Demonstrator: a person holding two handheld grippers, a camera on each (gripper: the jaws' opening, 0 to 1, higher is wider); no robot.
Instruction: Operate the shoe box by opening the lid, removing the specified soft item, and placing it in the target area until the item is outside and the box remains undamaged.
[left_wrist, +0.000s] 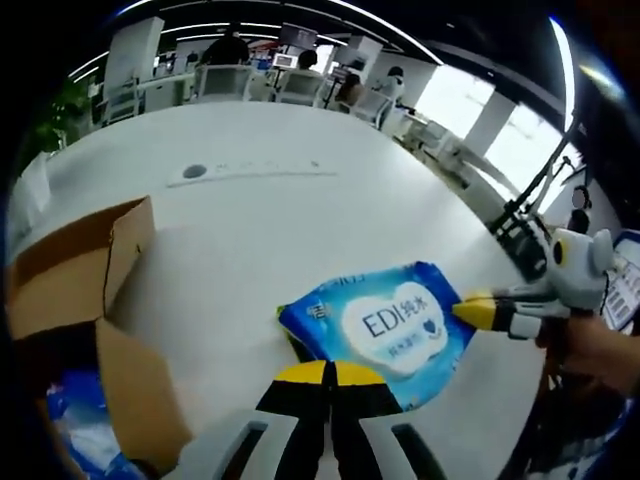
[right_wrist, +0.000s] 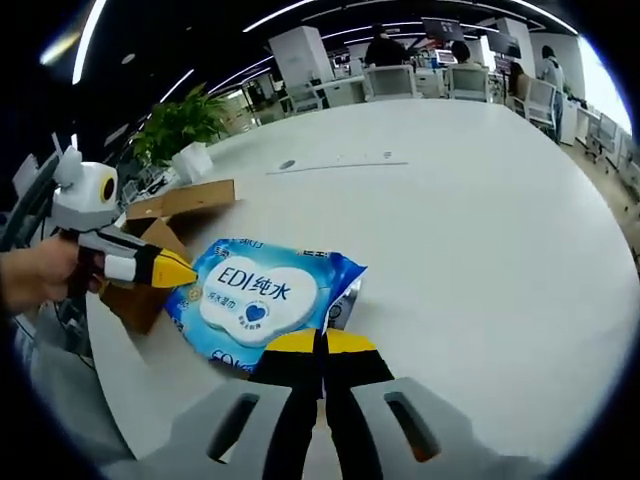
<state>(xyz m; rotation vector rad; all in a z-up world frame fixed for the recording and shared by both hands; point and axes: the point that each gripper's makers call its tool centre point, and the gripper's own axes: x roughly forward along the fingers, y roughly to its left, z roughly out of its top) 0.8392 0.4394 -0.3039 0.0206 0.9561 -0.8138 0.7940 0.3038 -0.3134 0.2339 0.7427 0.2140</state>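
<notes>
Centrally, one blue wipes pack (left_wrist: 385, 328) lies on the white table (left_wrist: 300, 210), both grippers' (left_wrist: 328, 374) (right_wrist: 320, 343) jaws pinching its opposite edges, one cardboard box (left_wrist: 75, 300) at left.

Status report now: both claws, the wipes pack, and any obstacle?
Left claw and right claw each shut on wipes pack. Pack lies on white table, outside open cardboard box. Nothing in the way.
</notes>
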